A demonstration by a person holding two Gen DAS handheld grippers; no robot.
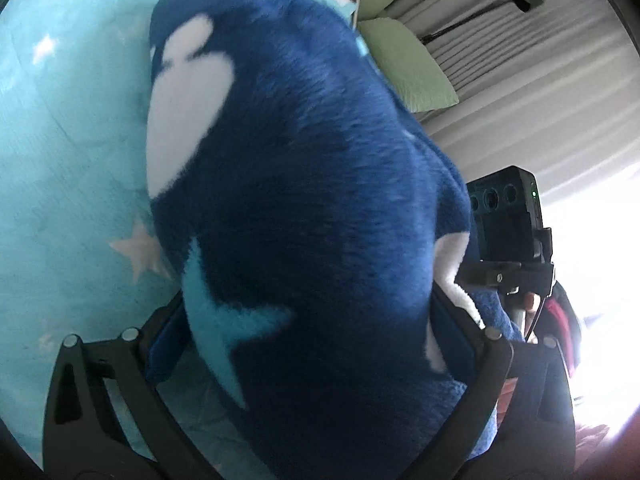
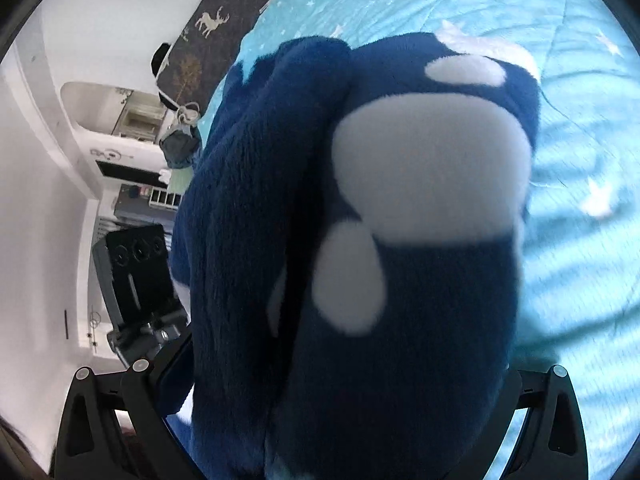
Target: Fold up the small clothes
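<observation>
Over a turquoise starred bedspread [image 1: 60, 152], the navy fleece [image 1: 304, 184] hangs lengthwise away between both tools, left gripper [image 1: 304, 360] spread wide, right gripper [image 2: 344, 392] apparently likewise, grip unclear.

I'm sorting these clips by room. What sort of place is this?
Probably a bedroom: a turquoise star-print quilt spread like bedding, pale green pillows beside grey pleated curtains, and a fluffy navy garment with white patches being folded.
</observation>
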